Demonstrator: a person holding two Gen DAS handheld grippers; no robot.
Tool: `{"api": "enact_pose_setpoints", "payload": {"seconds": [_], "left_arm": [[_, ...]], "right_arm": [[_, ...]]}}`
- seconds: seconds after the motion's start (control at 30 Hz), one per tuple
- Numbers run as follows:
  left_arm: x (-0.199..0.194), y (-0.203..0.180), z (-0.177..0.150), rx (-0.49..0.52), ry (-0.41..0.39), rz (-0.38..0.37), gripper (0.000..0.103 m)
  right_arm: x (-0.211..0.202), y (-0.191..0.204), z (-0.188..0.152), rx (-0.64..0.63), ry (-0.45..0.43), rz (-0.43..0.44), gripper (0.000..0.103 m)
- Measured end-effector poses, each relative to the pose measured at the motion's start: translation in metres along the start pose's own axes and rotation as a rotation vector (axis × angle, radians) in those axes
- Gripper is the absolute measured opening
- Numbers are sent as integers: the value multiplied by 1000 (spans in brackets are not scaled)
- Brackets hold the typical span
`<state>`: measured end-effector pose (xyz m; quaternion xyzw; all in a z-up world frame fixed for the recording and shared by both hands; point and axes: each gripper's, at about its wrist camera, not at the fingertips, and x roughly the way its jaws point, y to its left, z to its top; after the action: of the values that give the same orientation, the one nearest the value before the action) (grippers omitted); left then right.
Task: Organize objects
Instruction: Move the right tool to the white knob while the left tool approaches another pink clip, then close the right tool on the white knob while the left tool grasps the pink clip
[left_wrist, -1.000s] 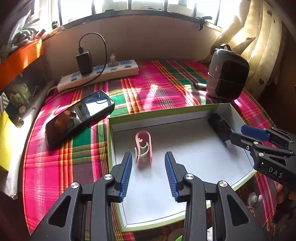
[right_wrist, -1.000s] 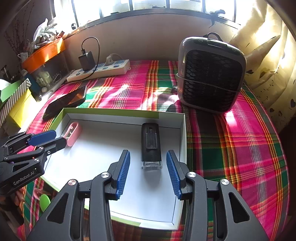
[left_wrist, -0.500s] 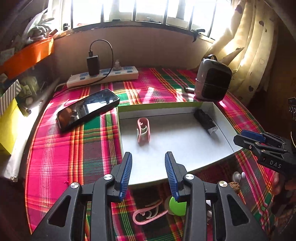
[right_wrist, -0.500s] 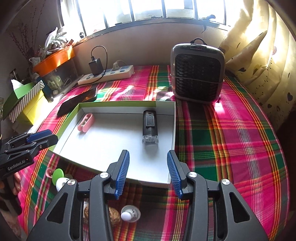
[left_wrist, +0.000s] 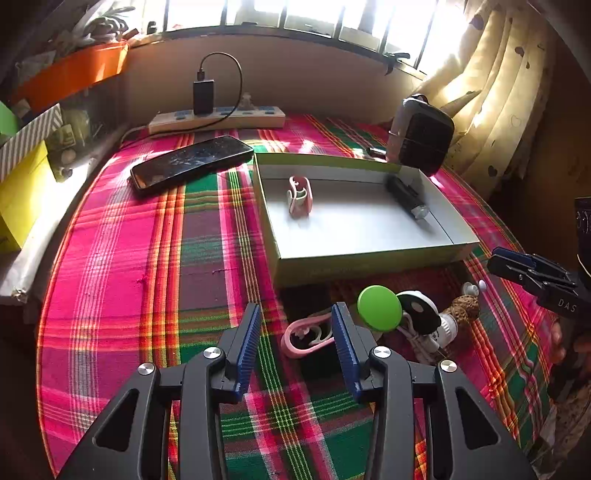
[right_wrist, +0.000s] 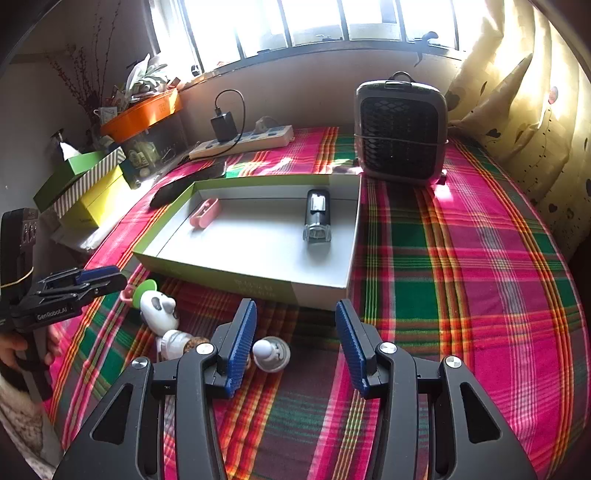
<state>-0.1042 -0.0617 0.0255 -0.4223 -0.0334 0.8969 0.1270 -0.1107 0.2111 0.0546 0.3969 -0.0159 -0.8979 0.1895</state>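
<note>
Hard daylight pours through the window (right_wrist: 314, 22), blown out white. Sun patches streak the plaid cloth (left_wrist: 155, 236). Fisheye edges curve and darken.

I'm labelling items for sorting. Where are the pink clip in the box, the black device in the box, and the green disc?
pink clip (left_wrist: 300, 195), left wrist view, its side.
black device (right_wrist: 317, 210), right wrist view, its top.
green disc (left_wrist: 379, 308), left wrist view, its face.

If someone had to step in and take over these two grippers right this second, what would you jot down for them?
Left gripper: empty, jaws opening, above a pink clip on the cloth.
Right gripper: empty, jaws opening, above a small white round piece.
Done: the tray holds a second pink clip and a black device.
Left: the near pink clip, green disc, white toy, walnut-like nut and the white piece lie outside, before the tray.
</note>
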Motion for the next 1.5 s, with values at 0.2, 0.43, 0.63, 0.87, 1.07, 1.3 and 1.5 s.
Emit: {"api": "enact_pose_setpoints", "payload": {"seconds": [0.2, 0.43, 0.63, 0.87, 1.07, 1.3, 1.5], "left_arm": [[2, -4, -11, 26, 15, -14, 40], [11, -9, -13, 44, 39, -10, 42], [16, -7, -11, 48, 51, -10, 42], [21, -10, -7, 75, 52, -6, 42], [24, -14, -4, 114, 56, 8, 42], [29, -17, -1, 155, 57, 39, 43], [32, -14, 1, 140, 58, 74, 42]], "right_arm": [[5, 4, -8, -14, 16, 24, 47], [14, 10, -11, -35, 40, 9, 47], [15, 7, -9, -37, 44, -37, 48], [17, 9, -15, -63, 73, -33, 48], [26, 10, -15, -65, 92, -33, 48], [29, 13, -12, -86, 88, -39, 48], [28, 11, -12, -86, 81, -69, 48]]}}
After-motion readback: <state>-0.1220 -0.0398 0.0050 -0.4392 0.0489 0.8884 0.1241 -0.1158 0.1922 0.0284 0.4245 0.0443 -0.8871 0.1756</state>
